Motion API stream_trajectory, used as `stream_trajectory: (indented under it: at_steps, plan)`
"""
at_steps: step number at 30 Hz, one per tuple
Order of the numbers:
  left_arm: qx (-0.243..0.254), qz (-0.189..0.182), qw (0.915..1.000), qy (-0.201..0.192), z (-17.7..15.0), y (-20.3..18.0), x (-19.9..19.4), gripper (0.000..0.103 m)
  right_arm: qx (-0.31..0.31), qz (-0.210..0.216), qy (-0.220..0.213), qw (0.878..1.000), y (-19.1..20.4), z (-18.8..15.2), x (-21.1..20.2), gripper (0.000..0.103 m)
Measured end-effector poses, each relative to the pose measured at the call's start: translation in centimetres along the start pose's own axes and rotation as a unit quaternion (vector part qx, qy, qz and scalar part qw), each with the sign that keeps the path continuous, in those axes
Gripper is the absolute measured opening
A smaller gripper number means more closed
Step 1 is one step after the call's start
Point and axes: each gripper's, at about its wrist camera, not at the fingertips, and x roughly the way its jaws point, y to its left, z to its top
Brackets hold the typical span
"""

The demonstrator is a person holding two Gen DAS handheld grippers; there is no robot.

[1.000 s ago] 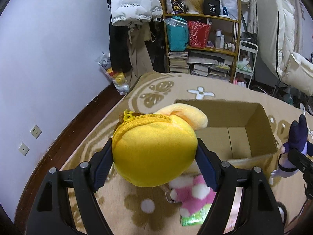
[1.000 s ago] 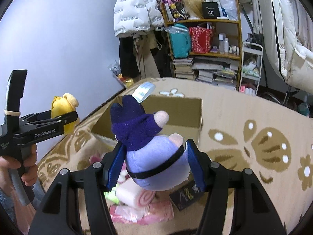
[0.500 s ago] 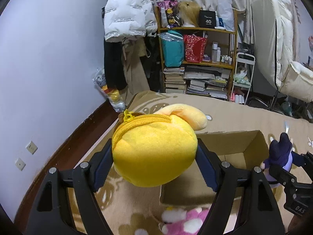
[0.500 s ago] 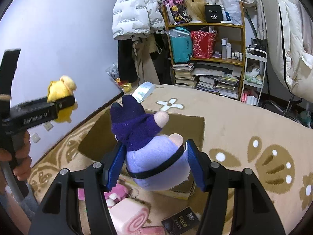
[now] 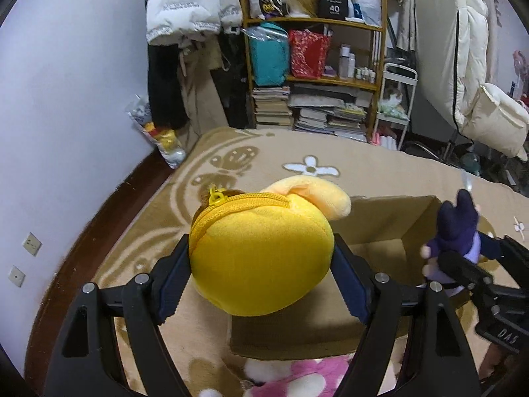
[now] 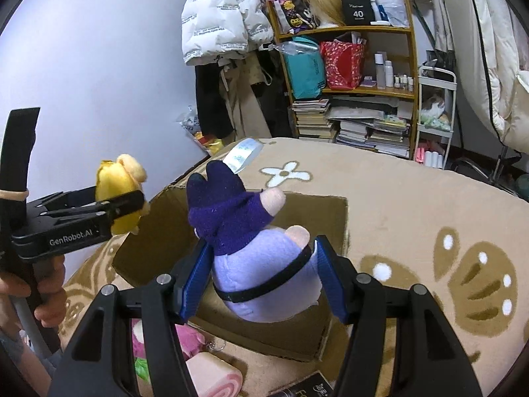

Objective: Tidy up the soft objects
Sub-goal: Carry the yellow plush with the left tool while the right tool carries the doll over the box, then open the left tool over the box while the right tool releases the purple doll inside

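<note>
My left gripper is shut on a yellow plush pouch with a zip and a pale ear, held above the near left corner of an open cardboard box. It also shows in the right wrist view. My right gripper is shut on a purple plush toy with a dark hood, held over the near edge of the box. The purple toy also shows in the left wrist view.
The box stands on a tan patterned blanket. A pink and white plush and a pink roll-shaped plush lie on the near side of the box. A cluttered shelf and hanging coats stand behind.
Both grippers have risen and moved forward with their toys, from in front of the box to over its near edge.
</note>
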Motion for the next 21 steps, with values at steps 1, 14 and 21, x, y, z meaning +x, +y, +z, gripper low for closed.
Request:
stream_trajectory:
  at_steps: [1, 14, 21]
  plan:
    - [0.003, -0.001, 1.0000, 0.001, -0.1, -0.3, 0.1, 0.079, -0.003, 0.000, 0.001, 1.000, 0.1, 0.0, 0.2, 0.065]
    - [0.040, 0.004, 0.9992, 0.002, -0.9, -1.8, 0.2, 0.084, -0.014, 0.000, 0.029, 0.999, 0.5, -1.1, 1.3, 0.067]
    - [0.041, -0.003, 0.9991, 0.004, -1.0, -1.8, 0.1, 0.095, -0.018, -0.008, 0.038, 0.999, 0.5, -1.1, 1.4, 0.067]
